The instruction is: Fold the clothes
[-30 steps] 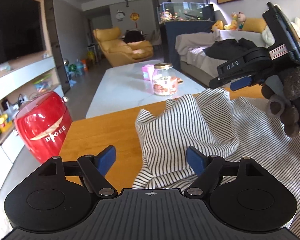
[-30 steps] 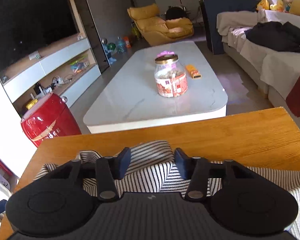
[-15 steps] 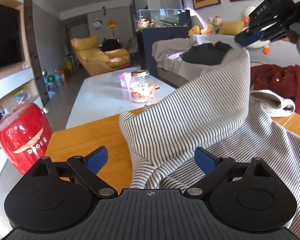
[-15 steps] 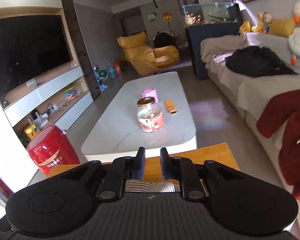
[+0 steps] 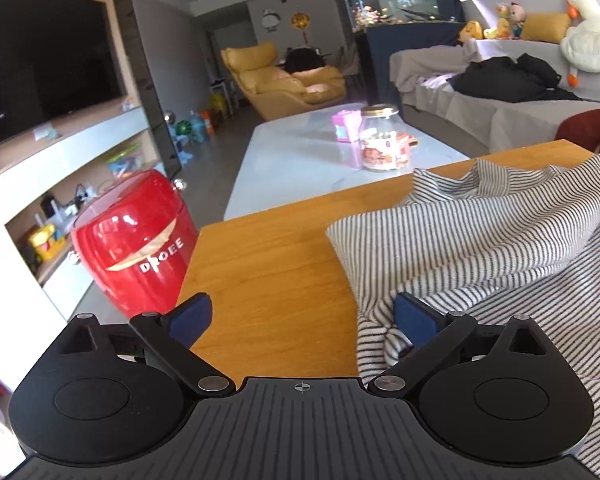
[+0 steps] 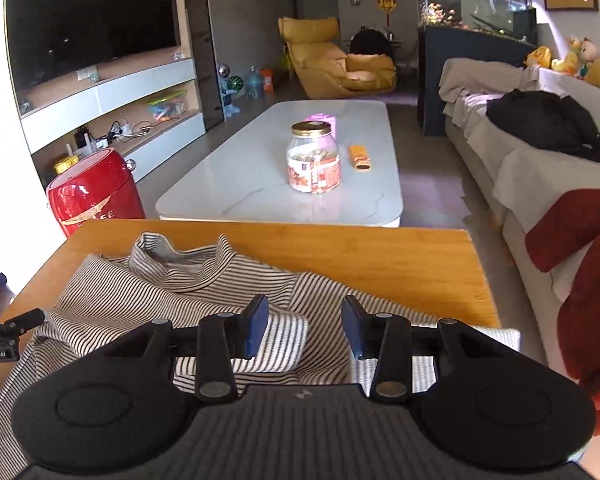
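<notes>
A black-and-white striped shirt (image 5: 480, 232) lies rumpled on the wooden table (image 5: 268, 264), its collar (image 6: 172, 252) toward the far edge. My left gripper (image 5: 302, 318) hovers at the shirt's left border over bare wood. Its jaws are opening wide, with only the right pad (image 5: 414, 318) against the cloth edge. My right gripper (image 6: 305, 328) hangs just above the striped shirt (image 6: 180, 284), over a folded-over flap. Its jaws are opening too, with cloth below them and nothing pinched. The left gripper's tip (image 6: 16, 322) shows at the left edge of the right wrist view.
A red barrel-shaped container (image 5: 132, 248) stands on the floor off the table's left corner. Beyond the table is a white coffee table (image 6: 240, 184) with a jar (image 6: 314, 160). A sofa with a red garment (image 6: 580, 260) runs along the right.
The right gripper carried a part of the shirt up and across, then let it drop folded over the body and spread its jaws. The left gripper shifted left and opened wider.
</notes>
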